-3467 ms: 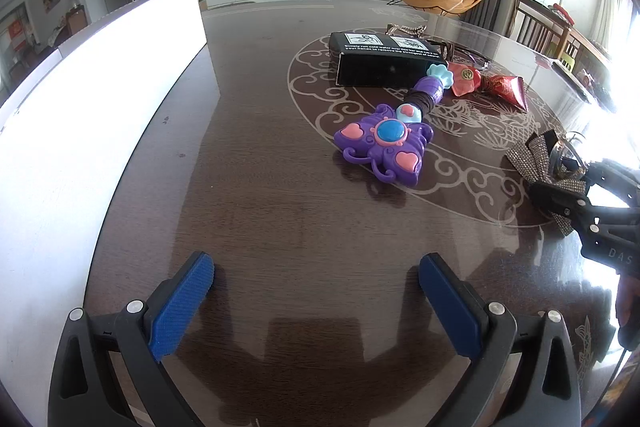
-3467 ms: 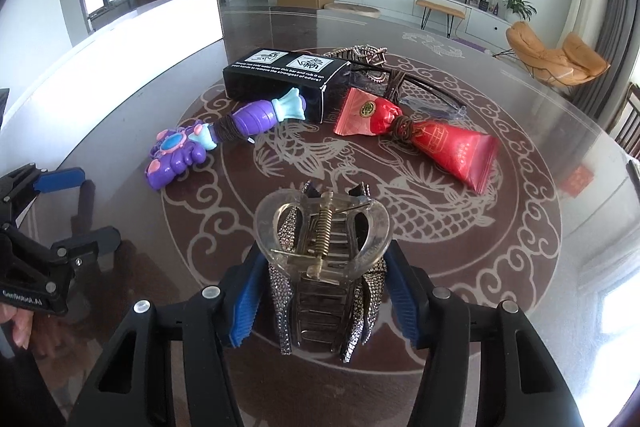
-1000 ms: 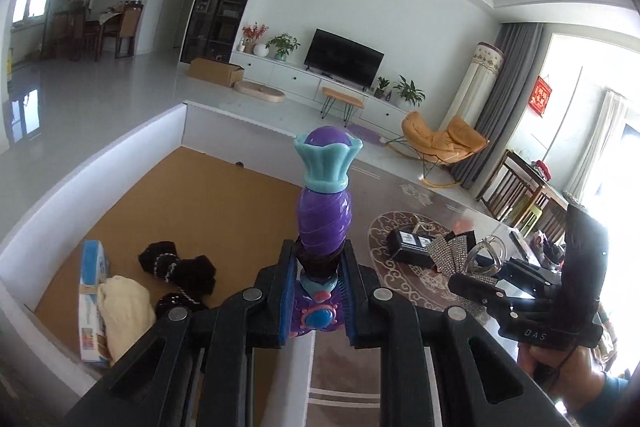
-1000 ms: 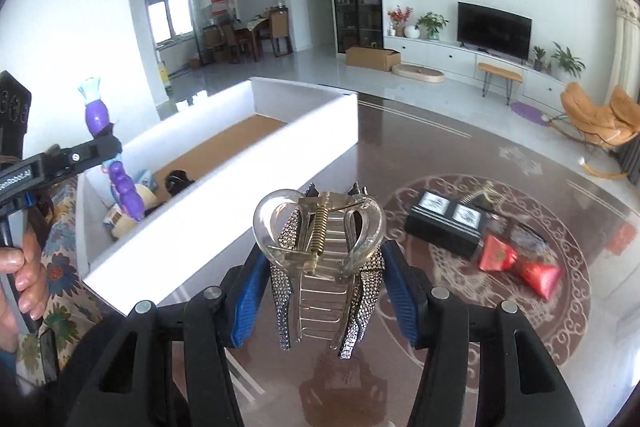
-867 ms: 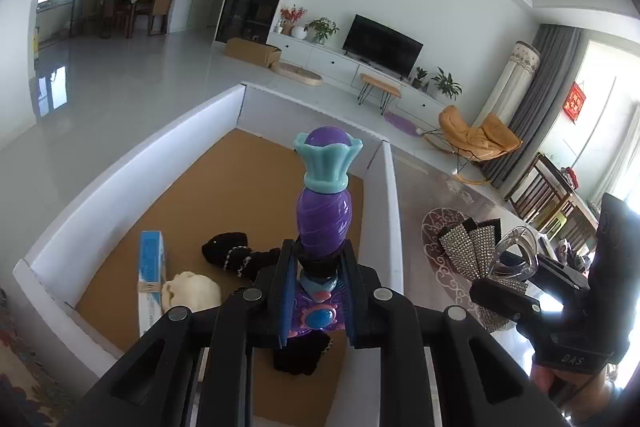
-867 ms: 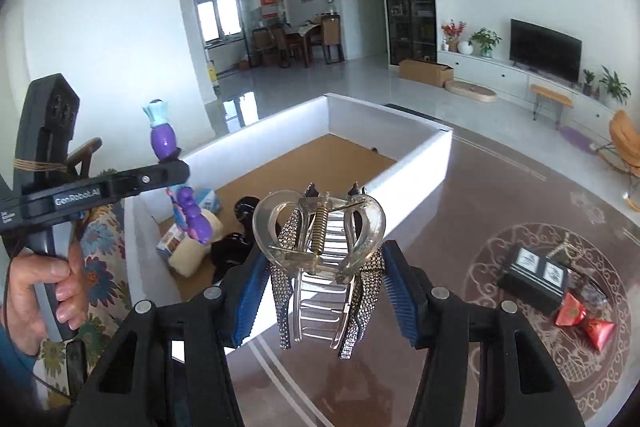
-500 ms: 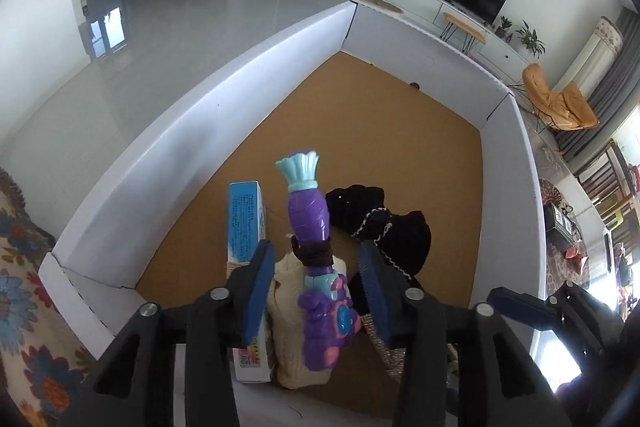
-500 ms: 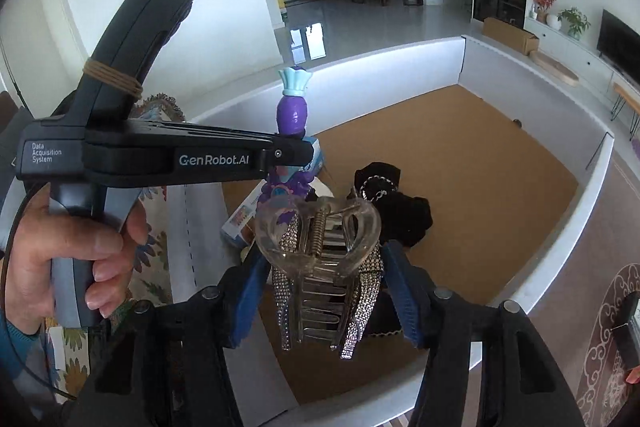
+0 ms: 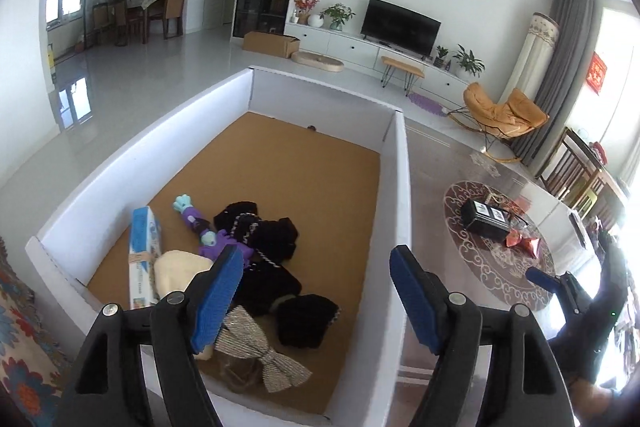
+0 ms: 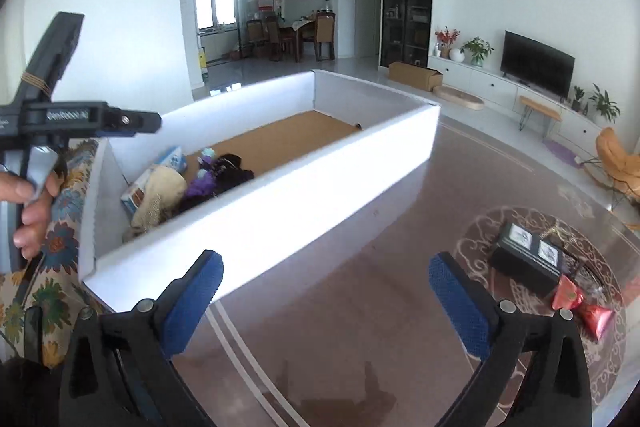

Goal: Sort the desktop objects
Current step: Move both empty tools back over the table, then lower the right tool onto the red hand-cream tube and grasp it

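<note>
- I'm holding my left tool (image 9: pixel 316 291) above the near end of the white box (image 9: pixel 400 195), and its blue pads are standing wide apart with nothing between them.
- I'm seeing the purple toy (image 9: pixel 208 235) lying on the brown box floor, its teal tip pointing toward the far wall, right beside the blue carton (image 9: pixel 142 255).
- The silver clip (image 9: pixel 260 351) is lying in the near corner of the box, just under my left pad, with its clear claw part blurred.
- Black fabric pieces (image 9: pixel 264 239) are sitting between the toy and the clip, and a cream lump (image 9: pixel 176 273) is resting against the carton.
- I'm keeping my right tool (image 10: pixel 326 297) out over the brown counter (image 10: pixel 340 307), beside the long box wall, fingers spread open and empty.
- From the right camera I'm catching the toy (image 10: pixel 200 183) and the cream lump (image 10: pixel 160 195) poking up inside the box (image 10: pixel 280 203), with my left tool (image 10: pixel 132 123) hovering above that end.
- Out on the patterned round of the counter, the black case (image 10: pixel 524 255) is lying with the red packet (image 10: pixel 580 307) just beside it.
- The left camera is showing those two as well, the case (image 9: pixel 484 221) and the packet (image 9: pixel 524 241), well apart from the box.
- My right tool (image 9: pixel 548 279) is showing at the right edge of the left view, over the counter.
</note>
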### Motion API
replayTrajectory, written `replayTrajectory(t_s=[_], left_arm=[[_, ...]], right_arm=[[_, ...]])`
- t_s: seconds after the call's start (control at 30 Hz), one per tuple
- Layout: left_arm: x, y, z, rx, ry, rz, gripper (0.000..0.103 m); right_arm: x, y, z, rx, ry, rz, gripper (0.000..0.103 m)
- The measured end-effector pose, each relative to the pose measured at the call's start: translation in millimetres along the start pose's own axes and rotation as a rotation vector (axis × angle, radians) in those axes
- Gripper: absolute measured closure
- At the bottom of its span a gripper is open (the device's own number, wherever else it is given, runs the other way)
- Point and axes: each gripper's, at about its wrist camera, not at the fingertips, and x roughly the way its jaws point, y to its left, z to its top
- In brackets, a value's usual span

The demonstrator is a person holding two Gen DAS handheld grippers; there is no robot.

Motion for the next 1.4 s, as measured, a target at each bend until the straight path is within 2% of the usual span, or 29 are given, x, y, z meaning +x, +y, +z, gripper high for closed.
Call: replayTrajectory(t_s=[0.03, 0.07, 0.13, 0.23, 0.33, 0.4, 0.5, 0.63, 0.8, 0.9, 1.07, 1.4], left_arm=[[-2.1, -18.9, -6.9, 0.031, 0.002, -0.035, 0.020], [-2.1, -37.8, -13.6, 0.060, 0.009, -0.072, 0.009], [0.4, -76.0, -29.0, 0.113, 0.029, -0.137, 0.003], [23.2, -126.5, -52.8, 0.199, 0.103, -0.181, 0.003], [59.4, -160.2, -75.6, 0.251, 0.161, -0.159, 0.003], [84.9, -172.6, -84.3, 0.240, 0.213, -0.144, 0.003], [110.9, -186.6, -88.4, 0.219, 0.253, -0.138, 0.003], [132.1, -203.5, -82.3, 0.229, 0.252, -0.116, 0.003], [158.0, -219.0, -76.3, 0.278, 0.268, -0.052, 0.003], [168.4, -221.1, -76.6, 0.270, 0.281, -0.045, 0.003], [166.9, -226.7, -88.7, 0.329, 0.235, -0.007, 0.002], [166.4, -225.7, -89.4, 0.319, 0.238, -0.010, 0.000]], right_arm=[[0.2, -16.8, -18.3, 0.004, 0.040, -0.043, 0.000], [0.3, -36.1, -34.8, 0.011, 0.080, -0.087, 0.000], [-6.9, -71.2, -64.9, 0.046, 0.138, -0.162, 0.000], [-24.6, -120.1, -94.9, 0.142, 0.182, -0.226, 0.000], [-35.2, -154.2, -110.2, 0.232, 0.201, -0.261, 0.000], [-39.1, -166.9, -117.0, 0.271, 0.197, -0.273, 0.000], [-47.8, -174.1, -129.4, 0.325, 0.213, -0.272, 0.000], [-45.3, -185.4, -133.3, 0.391, 0.239, -0.297, 0.000], [-45.8, -183.6, -134.6, 0.390, 0.241, -0.310, 0.000], [-45.6, -183.5, -134.8, 0.390, 0.241, -0.310, 0.000], [-45.5, -183.5, -134.7, 0.390, 0.241, -0.310, 0.000], [-45.4, -183.6, -135.0, 0.390, 0.241, -0.310, 0.000]])
